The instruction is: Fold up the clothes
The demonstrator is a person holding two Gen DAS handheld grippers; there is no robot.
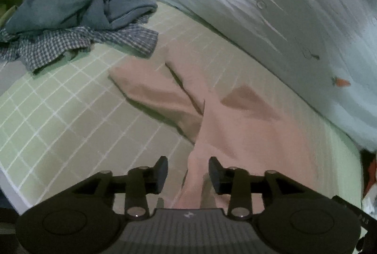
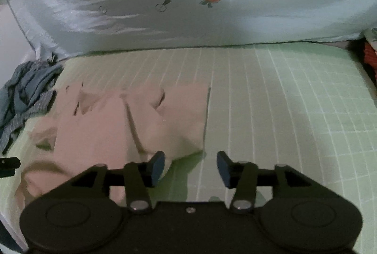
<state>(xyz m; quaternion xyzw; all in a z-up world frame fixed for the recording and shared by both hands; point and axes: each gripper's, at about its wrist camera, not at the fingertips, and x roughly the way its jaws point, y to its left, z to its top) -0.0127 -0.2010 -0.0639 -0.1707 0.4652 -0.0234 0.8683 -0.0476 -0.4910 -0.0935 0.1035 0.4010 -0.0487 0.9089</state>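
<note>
Green gridded mattress (image 2: pixel 282 93), carrot-print sheet (image 2: pixel 212 25)

Bed (image 2: pixel 282 93) w/ pink garment (image 2: pixel 117 122), clothes pile (image 1: pixel 77 18)

We count one pink garment (image 1: pixel 235 117) spread on one green gridded sheet (image 1: pixel 59 117). Far left lies one pile (image 1: pixel 77 16) holding two items: one blue garment (image 1: pixel 59 4) and one checked shirt (image 1: pixel 94 39). Two grippers show, the left gripper (image 1: pixel 188 174) and the right gripper (image 2: pixel 190 168).
</note>
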